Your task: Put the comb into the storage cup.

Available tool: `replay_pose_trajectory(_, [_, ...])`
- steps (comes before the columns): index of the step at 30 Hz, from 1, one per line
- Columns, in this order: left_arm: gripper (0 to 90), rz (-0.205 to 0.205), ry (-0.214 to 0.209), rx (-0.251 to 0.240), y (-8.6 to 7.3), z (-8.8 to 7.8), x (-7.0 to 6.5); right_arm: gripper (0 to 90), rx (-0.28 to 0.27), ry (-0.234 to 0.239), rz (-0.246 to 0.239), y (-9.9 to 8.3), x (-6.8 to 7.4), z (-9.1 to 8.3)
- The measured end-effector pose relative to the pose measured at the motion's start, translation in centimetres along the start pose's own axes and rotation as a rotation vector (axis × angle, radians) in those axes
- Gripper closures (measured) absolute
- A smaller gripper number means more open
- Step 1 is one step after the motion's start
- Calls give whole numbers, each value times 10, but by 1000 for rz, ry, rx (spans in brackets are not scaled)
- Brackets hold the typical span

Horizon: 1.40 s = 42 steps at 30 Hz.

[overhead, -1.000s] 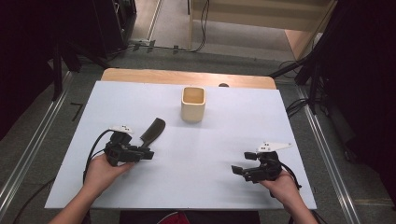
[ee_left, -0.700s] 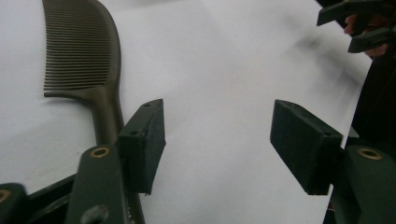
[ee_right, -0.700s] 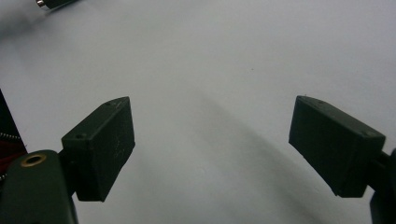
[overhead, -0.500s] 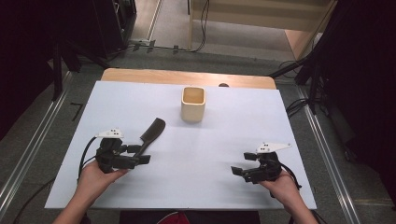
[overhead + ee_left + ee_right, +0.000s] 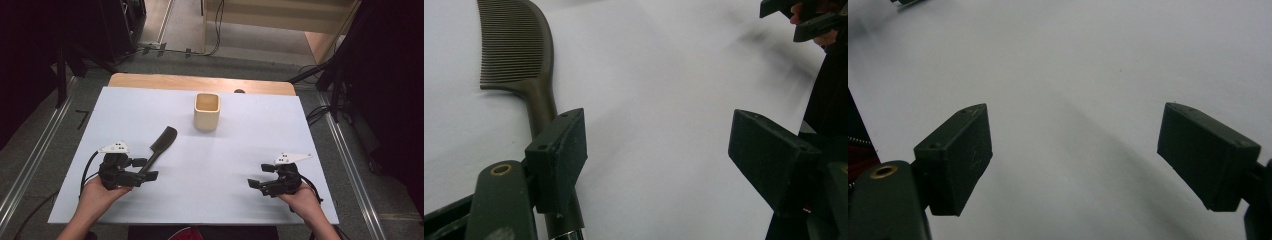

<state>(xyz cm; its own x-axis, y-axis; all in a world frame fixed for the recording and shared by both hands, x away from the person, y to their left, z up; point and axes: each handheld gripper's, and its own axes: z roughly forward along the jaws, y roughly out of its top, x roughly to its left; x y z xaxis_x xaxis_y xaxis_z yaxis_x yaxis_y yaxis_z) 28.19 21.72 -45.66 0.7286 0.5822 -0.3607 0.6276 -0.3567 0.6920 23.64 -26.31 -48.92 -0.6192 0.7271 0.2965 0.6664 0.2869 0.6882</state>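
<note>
A dark brown comb (image 5: 162, 145) lies flat on the white table sheet (image 5: 250, 145), teeth end toward the far side. My left gripper (image 5: 146, 169) sits at the comb's handle end, its jaws having just been opening and now wide apart. In the left gripper view the comb (image 5: 519, 50) runs under one pad (image 5: 558, 155), and the left gripper (image 5: 659, 160) has only bare sheet in its gap. My right gripper (image 5: 259, 176) rests open at the near right, and the right gripper view shows it (image 5: 1083, 160) with nothing between its pads.
A beige square cup (image 5: 207, 111) stands upright at the far middle of the sheet. A wooden table edge (image 5: 200, 82) shows behind it. The other hand's gripper (image 5: 804, 20) appears far off in the left gripper view.
My left gripper has let go of the comb, opened its jaws and drawn back a little to the left and toward the person. The comb lies where it was. The right gripper has stayed still.
</note>
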Motion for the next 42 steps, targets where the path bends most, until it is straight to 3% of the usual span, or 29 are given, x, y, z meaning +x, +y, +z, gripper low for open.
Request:
replay_pose_trajectory(10, [253, 7, 24, -4, 5, 1, 2, 126, 1, -3, 2, -1, -1, -1])
replay_pose_trajectory(15, [253, -20, 37, 0, 9, -1, 6, 126, 1, -5, 7, -1, -1, -1])
replay_pose_trajectory(20, [252, 18, 82, -28, 11, -4, 7, 127, 2, -4, 5, -1, -1, 0])
replay_pose_trajectory(26, [250, 18, 112, -34, 18, -5, 14, 127, 0, -4, 8, -1, -1, 0])
replay_pose_trajectory(29, [247, 14, 143, -24, 22, -3, 18, 126, 2, -4, 7, -1, -1, 0])
replay_pose_trajectory(37, [273, -11, 156, -20, 34, 3, 29, 126, 4, -6, 13, -1, -1, 0])
replay_pose_trajectory(42, [297, -27, 186, -2, 35, 7, 32, 126, 4, -4, 11, -1, -1, 0])
